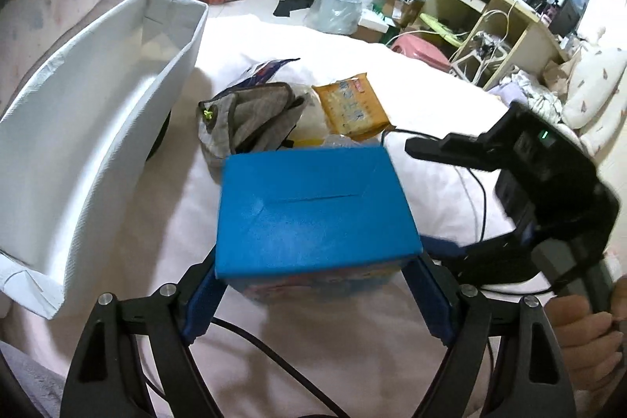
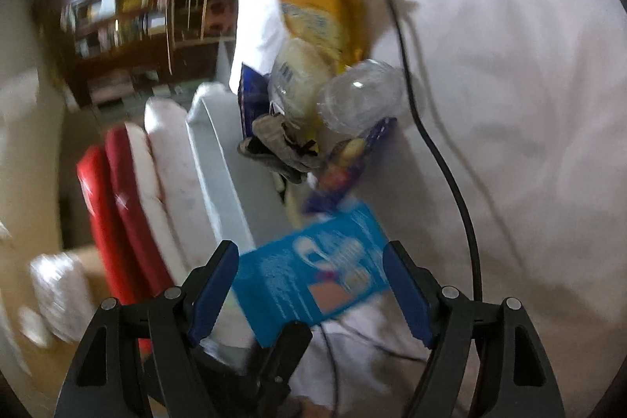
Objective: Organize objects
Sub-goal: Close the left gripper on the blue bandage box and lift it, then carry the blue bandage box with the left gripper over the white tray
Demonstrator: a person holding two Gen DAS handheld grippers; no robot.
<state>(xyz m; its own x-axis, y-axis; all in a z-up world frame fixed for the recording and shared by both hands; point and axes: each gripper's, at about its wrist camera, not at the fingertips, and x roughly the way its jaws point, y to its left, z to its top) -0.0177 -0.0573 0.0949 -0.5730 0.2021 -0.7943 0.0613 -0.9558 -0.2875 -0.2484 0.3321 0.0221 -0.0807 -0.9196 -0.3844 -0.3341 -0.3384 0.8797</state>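
Blue box raised over bed, seemingly gripper-held; snacks behind.

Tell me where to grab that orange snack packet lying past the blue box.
Grip the orange snack packet across its short width, mid-body, coming from above: it lies flat, tilted against the pile, with its right edge free on the white bedding.

The left wrist camera looks steeply down along its blue-padded fingers, close over a blue cardboard box on the white-sheeted bed, facing the cluttered room beyond. The right wrist camera sits lower, rolled sideways and blurred. Both share that box, the orange snack packet and the long white paper tray.
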